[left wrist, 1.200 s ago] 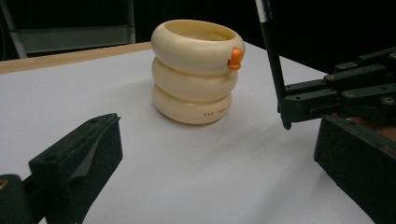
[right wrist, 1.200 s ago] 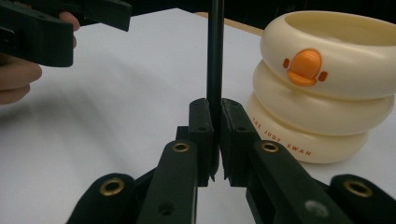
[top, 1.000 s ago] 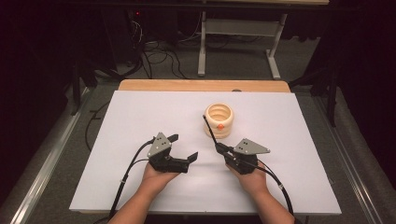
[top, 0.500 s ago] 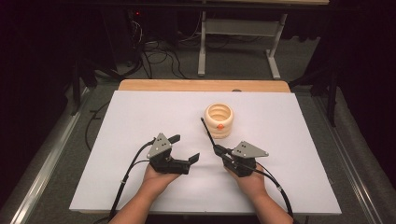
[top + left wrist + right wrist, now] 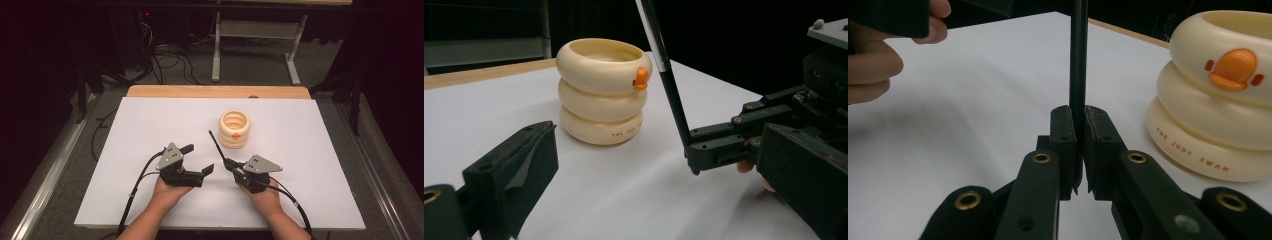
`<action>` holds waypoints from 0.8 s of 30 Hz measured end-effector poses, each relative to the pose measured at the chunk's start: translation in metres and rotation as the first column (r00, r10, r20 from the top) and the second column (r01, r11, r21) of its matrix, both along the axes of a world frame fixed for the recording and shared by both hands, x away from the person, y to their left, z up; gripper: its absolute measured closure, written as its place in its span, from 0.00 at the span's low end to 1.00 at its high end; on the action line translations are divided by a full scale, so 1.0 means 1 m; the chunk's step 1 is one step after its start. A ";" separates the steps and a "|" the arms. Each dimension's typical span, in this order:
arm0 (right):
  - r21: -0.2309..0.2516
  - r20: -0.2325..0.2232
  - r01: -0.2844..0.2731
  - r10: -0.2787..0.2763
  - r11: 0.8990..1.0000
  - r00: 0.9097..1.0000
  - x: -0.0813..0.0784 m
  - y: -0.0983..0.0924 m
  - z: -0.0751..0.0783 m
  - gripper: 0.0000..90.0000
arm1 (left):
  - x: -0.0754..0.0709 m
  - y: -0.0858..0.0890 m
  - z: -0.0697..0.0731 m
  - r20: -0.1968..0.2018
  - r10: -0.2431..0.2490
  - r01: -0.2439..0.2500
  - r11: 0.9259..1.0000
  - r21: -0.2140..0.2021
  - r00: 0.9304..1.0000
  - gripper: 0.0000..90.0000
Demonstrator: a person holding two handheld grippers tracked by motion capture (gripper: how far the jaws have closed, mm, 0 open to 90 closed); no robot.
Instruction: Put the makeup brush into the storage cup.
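- The jaws of the right gripper (image 5: pixel 227 162) are clamped on the lower end of a thin black pen-like stick (image 5: pixel 216 142); in the right gripper view the stick (image 5: pixel 1078 60) rises straight up from between the two pressed-together pads.
- In the high view that stick slants up and away from the person, its tip just beside the cream holder.
- The right hand (image 5: pixel 262 195) lies low over the white bench (image 5: pixel 150 125), palm under the gripper body, forearm coming in from the bottom edge, the grey three-cornered plate on top.
- The jaws of the left gripper (image 5: pixel 197 160) stand wide apart with nothing between them; one jaw shows at the lower left of the left gripper view.
- The left hand (image 5: pixel 167 192) rests near the bench's front, gripper pointing forward and slightly toward the right one, the two apart.
- The cream ringed ceramic holder with an orange duck bill (image 5: pixel 234 129) stands upright on the bench beyond both grippers, nearer the right one; in the left gripper view it (image 5: pixel 601 92) sits just left of the held stick.
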State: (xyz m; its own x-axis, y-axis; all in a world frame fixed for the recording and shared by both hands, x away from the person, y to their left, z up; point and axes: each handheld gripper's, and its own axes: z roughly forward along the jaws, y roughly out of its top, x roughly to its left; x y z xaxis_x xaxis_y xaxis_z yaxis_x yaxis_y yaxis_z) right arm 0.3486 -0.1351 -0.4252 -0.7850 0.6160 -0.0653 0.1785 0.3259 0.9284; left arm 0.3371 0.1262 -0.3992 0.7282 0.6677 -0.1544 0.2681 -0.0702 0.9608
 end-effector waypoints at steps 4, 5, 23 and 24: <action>-0.005 -0.008 -0.008 0.008 1.000 1.000 -0.002 0.004 -0.001 0.96 | 0.000 0.000 0.000 -0.003 -0.001 0.001 1.000 -0.005 1.000 0.05; -0.006 -0.010 -0.010 0.010 1.000 1.000 -0.002 0.004 -0.002 0.96 | 0.000 0.000 0.000 -0.003 -0.001 0.001 1.000 -0.005 1.000 0.06; -0.021 -0.012 -0.044 0.044 0.999 0.999 -0.005 0.011 -0.005 0.96 | 0.001 0.003 0.000 -0.029 -0.022 0.020 0.999 -0.045 0.999 0.33; -0.023 -0.008 -0.049 0.049 0.999 0.999 -0.005 0.012 -0.005 0.96 | 0.001 0.003 0.000 -0.030 -0.021 0.020 0.999 -0.050 0.999 0.35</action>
